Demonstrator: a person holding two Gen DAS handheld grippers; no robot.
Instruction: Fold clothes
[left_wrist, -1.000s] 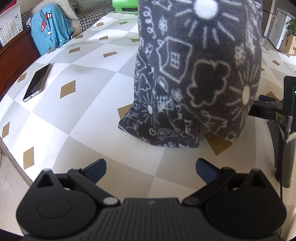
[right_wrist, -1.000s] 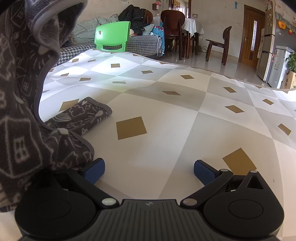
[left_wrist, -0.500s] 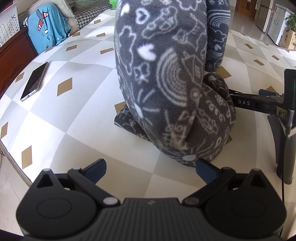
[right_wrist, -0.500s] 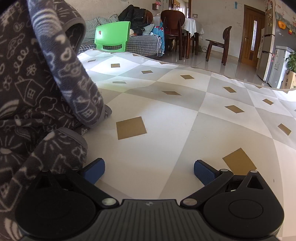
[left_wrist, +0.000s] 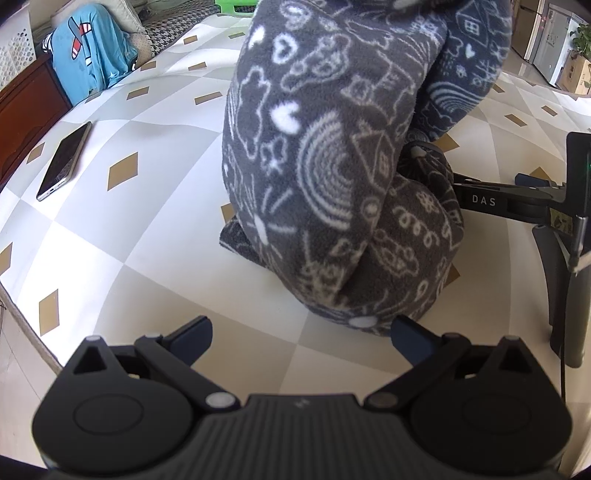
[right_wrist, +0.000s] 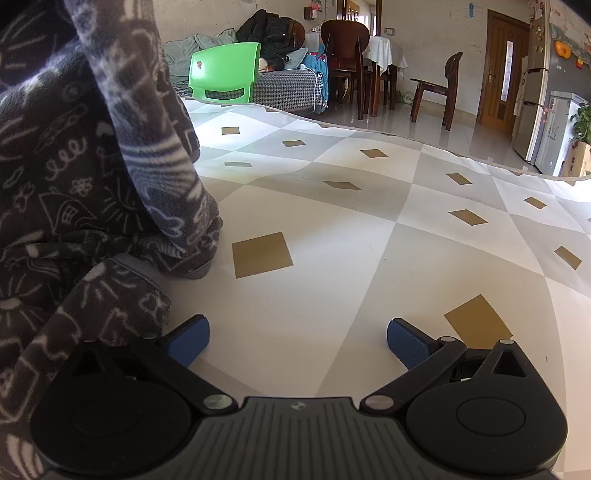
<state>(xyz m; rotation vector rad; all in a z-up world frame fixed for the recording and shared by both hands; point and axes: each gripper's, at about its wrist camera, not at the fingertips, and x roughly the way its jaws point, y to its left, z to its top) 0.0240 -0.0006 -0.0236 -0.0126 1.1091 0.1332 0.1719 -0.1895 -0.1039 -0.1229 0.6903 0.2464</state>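
Grey fleece garment (left_wrist: 343, 177): heaped, partly draped, on the checked surface (left_wrist: 155, 236) between both tools. Left tool (left_wrist: 301, 338): spread wide, empty, just short of the heap. Right tool (right_wrist: 297, 341): likewise released, garment at its left. Advice: flatten first, then pinch matching edges.

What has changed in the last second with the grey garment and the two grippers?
The grey garment has sunk and bunched into a heap on the mat, spreading toward the left gripper and covering more of the right wrist view. In that view the flat cuff seen before is now buried. Both grippers, left and right, stayed open and empty, in place. The phone did not move.
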